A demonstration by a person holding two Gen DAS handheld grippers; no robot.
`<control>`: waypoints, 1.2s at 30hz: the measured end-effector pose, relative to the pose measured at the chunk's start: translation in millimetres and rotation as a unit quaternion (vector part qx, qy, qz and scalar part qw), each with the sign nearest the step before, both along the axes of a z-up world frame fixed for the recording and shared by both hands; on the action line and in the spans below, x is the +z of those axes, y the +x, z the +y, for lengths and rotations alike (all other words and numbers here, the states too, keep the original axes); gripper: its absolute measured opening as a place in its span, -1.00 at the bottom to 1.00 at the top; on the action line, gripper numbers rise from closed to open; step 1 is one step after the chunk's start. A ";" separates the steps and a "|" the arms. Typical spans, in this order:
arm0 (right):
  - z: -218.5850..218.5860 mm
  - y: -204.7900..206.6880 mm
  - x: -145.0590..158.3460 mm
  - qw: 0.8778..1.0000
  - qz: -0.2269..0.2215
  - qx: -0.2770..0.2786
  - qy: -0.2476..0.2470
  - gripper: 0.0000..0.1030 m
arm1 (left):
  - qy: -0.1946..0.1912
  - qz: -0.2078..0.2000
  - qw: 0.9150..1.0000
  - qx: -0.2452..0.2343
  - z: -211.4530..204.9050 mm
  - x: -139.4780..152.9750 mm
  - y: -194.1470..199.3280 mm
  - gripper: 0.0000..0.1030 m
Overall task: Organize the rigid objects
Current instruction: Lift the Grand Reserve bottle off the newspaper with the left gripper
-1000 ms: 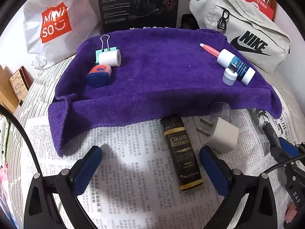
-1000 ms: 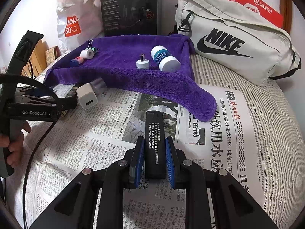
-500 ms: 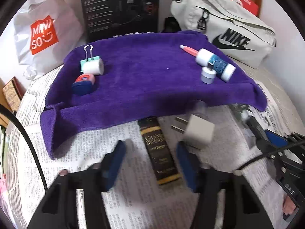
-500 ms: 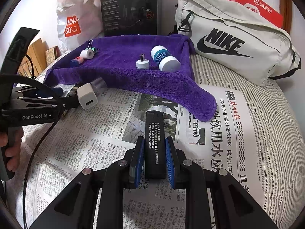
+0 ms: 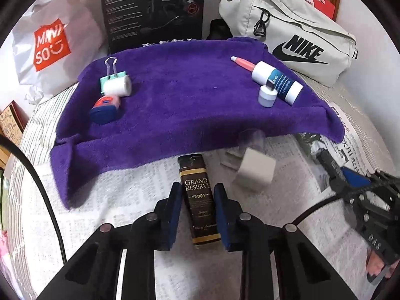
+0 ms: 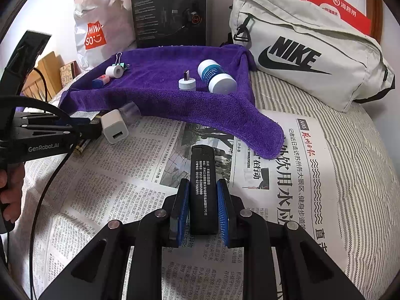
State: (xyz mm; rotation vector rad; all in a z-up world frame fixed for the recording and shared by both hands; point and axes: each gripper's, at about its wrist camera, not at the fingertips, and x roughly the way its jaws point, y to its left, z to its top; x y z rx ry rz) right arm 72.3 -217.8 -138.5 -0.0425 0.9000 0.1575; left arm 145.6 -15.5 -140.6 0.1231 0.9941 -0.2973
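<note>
On a bed spread with newspaper (image 6: 105,200), my left gripper (image 5: 197,210) has just closed its jaws onto a dark brown "Grand Reserve" lighter (image 5: 198,200), the blue pads (image 5: 175,212) now pressing its two long sides. The lighter lies flat on the newsprint, its long axis running straight away from me in line with my fingers, its black cap end pointing toward the near edge of the purple towel (image 5: 175,100) and its gold-banded base toward my wrist.

My right gripper (image 6: 203,210) is clamped on a black lighter (image 6: 202,190) with white printed text, which also lies along my fingers, cap end aimed at the drooping corner of the towel and just short of it. It sits on the newspaper well apart from the brown one.

Just right of the brown lighter, a white plug adapter (image 5: 255,172) rests on the paper, prongs toward the towel, beside a clear plastic cap (image 5: 251,140).

On the towel lie a mint binder clip (image 5: 112,77) touching a white tape roll (image 5: 118,87), a blue-and-red correction tape (image 5: 105,108) just in front, and on the far side a white-and-blue bottle (image 5: 277,85) on its side, a small white USB adapter (image 5: 267,97) against it and a pink tube (image 5: 243,63).

Behind stand a Miniso bag (image 5: 52,45), a black headset box (image 5: 152,10) and a grey Nike bag (image 5: 295,37).
</note>
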 end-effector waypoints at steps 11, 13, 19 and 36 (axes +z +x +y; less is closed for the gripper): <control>0.0 0.0 -0.4 1.000 -0.001 0.001 -0.005 -0.56 | 0.011 -0.021 1.000 0.011 8.9 -1.3 -7.1 -0.49; -0.5 -0.1 -0.5 1.000 -0.001 0.001 -0.002 -0.56 | 0.007 -0.025 1.000 0.008 10.3 -1.2 -9.6 -0.52; 2.1 -1.0 -0.7 1.000 -0.002 0.001 -0.007 -0.56 | -0.005 -0.013 1.000 0.012 22.6 0.3 -20.1 -0.54; 1.2 -0.2 -0.1 1.000 -0.001 0.002 -0.007 -0.56 | -0.009 0.000 1.000 0.017 41.7 1.7 -44.2 -0.54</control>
